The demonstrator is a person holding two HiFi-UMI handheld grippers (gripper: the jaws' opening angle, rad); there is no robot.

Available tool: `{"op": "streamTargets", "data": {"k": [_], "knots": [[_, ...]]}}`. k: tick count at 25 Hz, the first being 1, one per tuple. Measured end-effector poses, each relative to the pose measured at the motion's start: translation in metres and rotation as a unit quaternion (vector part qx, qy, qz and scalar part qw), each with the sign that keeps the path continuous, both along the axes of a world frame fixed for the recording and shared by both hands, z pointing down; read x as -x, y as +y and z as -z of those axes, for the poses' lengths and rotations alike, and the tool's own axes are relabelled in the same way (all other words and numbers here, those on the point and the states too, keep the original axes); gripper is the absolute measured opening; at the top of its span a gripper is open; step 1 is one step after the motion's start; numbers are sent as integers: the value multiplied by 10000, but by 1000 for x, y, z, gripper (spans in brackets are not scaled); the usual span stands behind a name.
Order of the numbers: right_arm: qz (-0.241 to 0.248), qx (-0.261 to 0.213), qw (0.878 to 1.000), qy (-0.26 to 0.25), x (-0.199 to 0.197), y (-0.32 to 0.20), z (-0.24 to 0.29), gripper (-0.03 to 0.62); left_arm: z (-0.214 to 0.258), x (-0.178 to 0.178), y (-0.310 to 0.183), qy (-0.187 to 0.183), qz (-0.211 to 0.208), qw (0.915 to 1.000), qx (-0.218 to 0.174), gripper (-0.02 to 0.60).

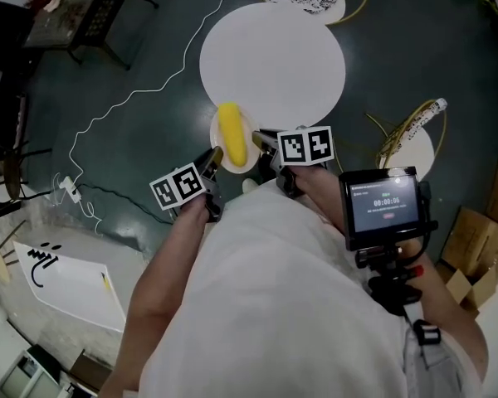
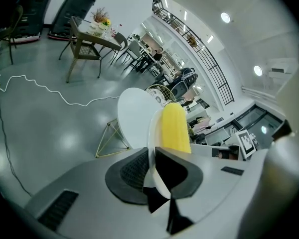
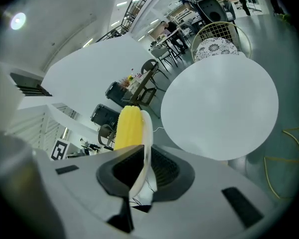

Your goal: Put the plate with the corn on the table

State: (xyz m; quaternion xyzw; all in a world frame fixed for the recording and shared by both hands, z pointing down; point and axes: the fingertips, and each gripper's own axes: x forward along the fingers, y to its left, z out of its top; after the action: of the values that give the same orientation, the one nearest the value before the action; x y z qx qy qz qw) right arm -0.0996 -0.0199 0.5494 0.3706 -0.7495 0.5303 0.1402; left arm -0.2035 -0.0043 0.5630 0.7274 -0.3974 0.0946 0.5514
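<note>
- plate (image 1: 215,136): 1;
- corn cob (image 1: 231,133): 1, yellow;
- round white table (image 1: 272,60): 1;
- grippers: 2, left gripper (image 1: 213,159) and right gripper (image 1: 261,142);
- marker cubes: 2, one per gripper;
- small screen (image 1: 386,206): 1;
- cardboard box (image 1: 473,251): 1;
- white cable (image 1: 134,95) on floor: 1

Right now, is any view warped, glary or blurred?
Head view: sharp, evenly lit, round white table very bright. Left gripper view: fisheye bending, dark corners, lamp reflections on the grey floor. Right gripper view: same bending; the small white plate's rim is soft up close.
</note>
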Motion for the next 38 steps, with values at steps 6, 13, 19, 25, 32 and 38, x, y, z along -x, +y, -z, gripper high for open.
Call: {"op": "streamTargets", "data": {"k": [6,13,19,25,32,38], "knots": [[-58,92,9999,28,-15,-43,-16,52,-12,-14,-43,-62,-70,9999,89,44],[-1,322,9994,87,-24,-93,-36,52,-30,-23,-95,-138,-73,9995,291,44],[101,423,9990,109,-34,-113,-49,52,-39,-34,-112,-130,-60,9994,326,43],[181,557,9983,30,-56,-162,-91,52,-78,-56,-160,-254,31,9986,460,43],[86,593,9982,20,-63,-161,-94,52,-82,-62,-162,-387,-105,9980,483,43],[-87,702,9975,29,-72,-163,-98,52,-84,-71,-167,-445,-305,9971,534,44]]}}
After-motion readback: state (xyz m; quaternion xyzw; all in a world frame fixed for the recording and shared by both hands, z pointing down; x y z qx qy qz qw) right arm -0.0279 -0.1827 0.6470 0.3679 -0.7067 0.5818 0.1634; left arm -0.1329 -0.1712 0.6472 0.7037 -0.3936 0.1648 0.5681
